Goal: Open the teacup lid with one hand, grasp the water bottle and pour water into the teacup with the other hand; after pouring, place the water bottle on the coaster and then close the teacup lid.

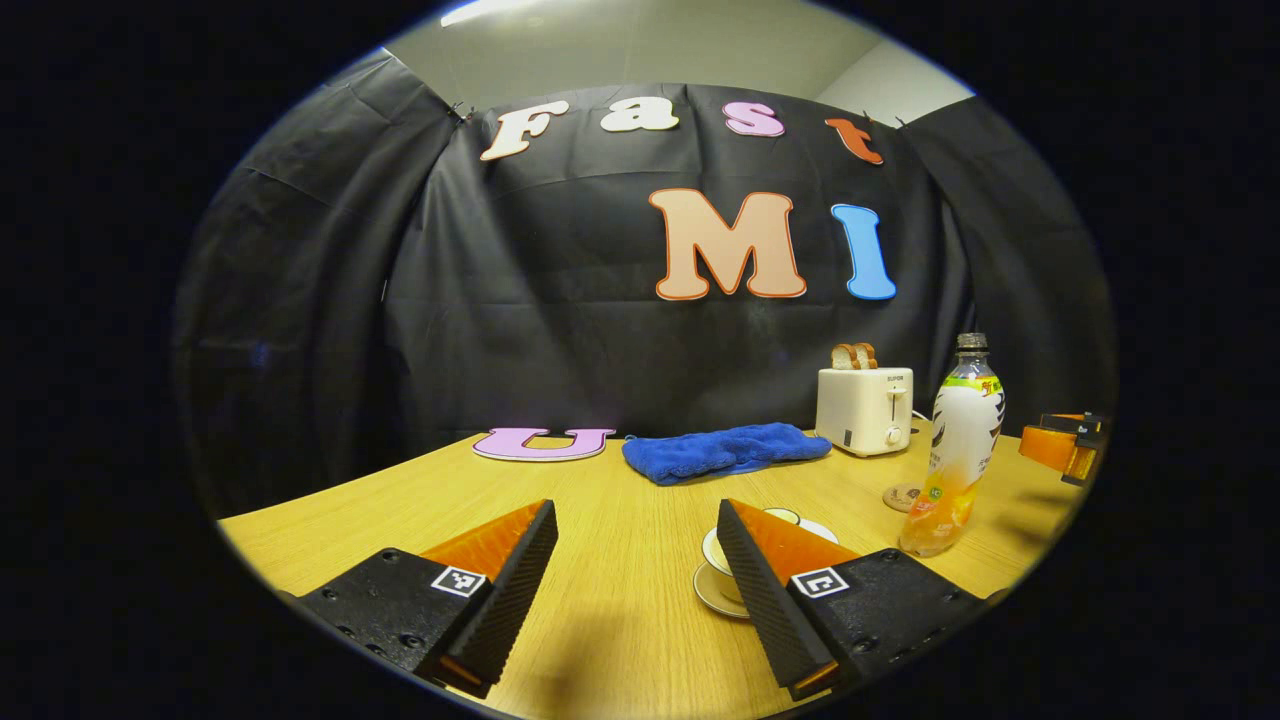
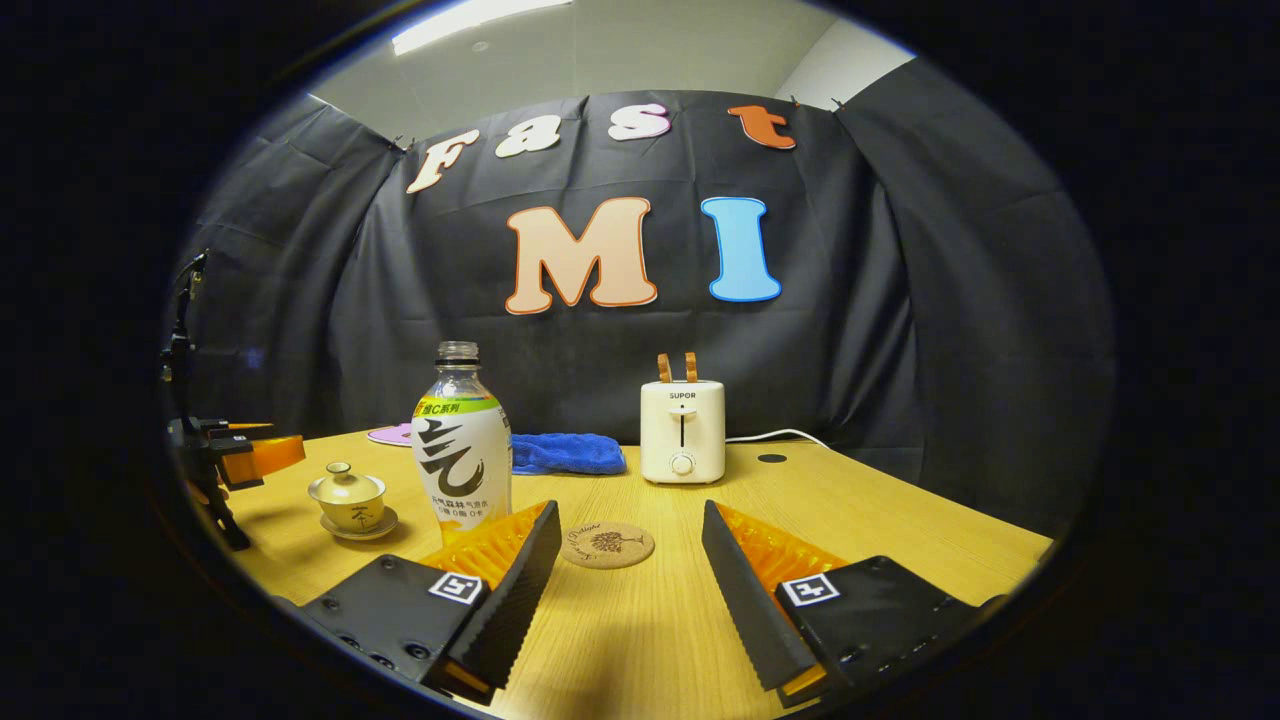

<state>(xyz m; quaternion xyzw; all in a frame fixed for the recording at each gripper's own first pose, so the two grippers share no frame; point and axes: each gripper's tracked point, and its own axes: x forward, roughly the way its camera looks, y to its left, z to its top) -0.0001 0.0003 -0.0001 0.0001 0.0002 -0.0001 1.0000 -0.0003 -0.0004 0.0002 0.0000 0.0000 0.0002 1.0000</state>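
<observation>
The lidded teacup [image 2: 348, 497] stands on its saucer at the table's left in the right gripper view. In the left gripper view the teacup [image 1: 712, 556] is partly hidden behind my left gripper's right finger. The water bottle [image 2: 462, 450] stands upright just beyond my right gripper's left finger, with orange drink at its bottom. A round cork coaster [image 2: 607, 545] lies flat ahead of my right gripper [image 2: 625, 580], which is open and holds nothing. My left gripper [image 1: 635, 560] is open too, low over the table. The bottle [image 1: 960, 450] and coaster [image 1: 903, 497] stand right of the cup.
A white toaster [image 2: 682, 430] with bread slices stands at the back, its cord trailing right. A folded blue cloth [image 1: 725, 450] lies beside it. The wooden table [image 2: 900, 530] ends at the black wall. The other gripper [image 1: 1065, 445] shows at the far right of the left gripper view.
</observation>
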